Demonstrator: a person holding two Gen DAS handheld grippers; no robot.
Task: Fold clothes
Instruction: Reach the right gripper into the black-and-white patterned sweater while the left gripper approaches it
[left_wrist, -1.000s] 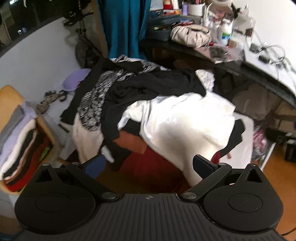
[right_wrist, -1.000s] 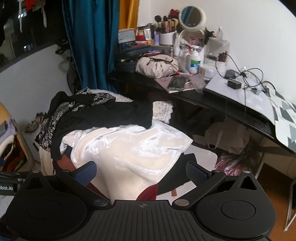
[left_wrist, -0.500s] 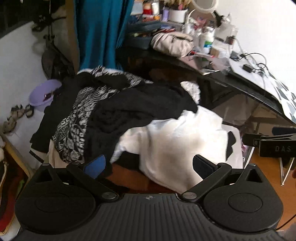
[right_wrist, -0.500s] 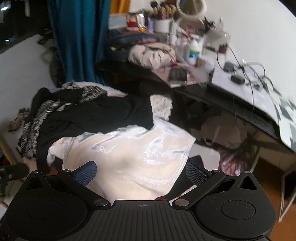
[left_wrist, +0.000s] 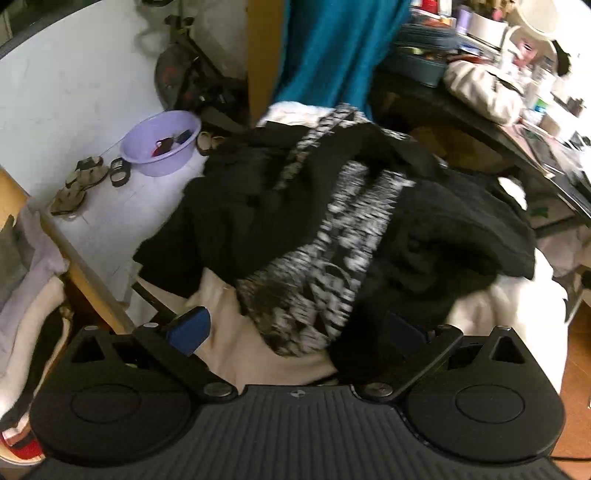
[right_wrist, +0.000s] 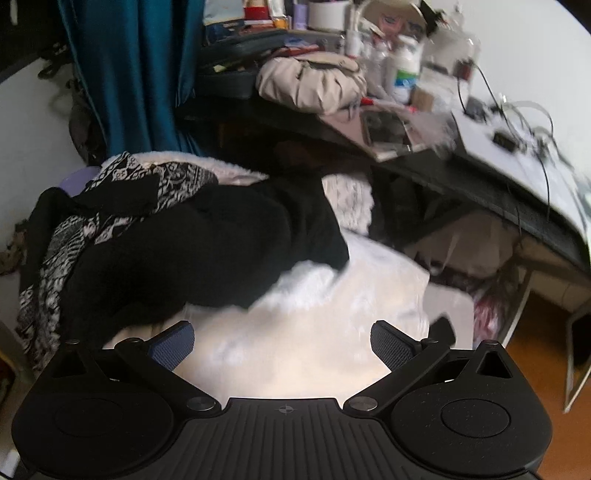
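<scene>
I hold both tongs spread and empty, left tongs (left_wrist: 297, 332) over the patterned garment (left_wrist: 332, 258), right tongs (right_wrist: 282, 345) above the white cloth (right_wrist: 314, 332)

Motion-smeared throughout in the left wrist view, most of all on the patterned black-and-white garment (left_wrist: 332, 258), its print unreadable. Buried beneath the black garment (left_wrist: 443, 236) and that patterned one: most of the cream cloth (left_wrist: 236, 332). Cut off by the left edge: a stack of folded laundry (left_wrist: 26, 295). Blurred too in the right wrist view, the desk clutter (right_wrist: 402, 74) and cables (right_wrist: 517, 122); perhaps bottles, too smeared to tell. Hidden under the white garment (right_wrist: 314, 332): whatever carries the heap.
</scene>
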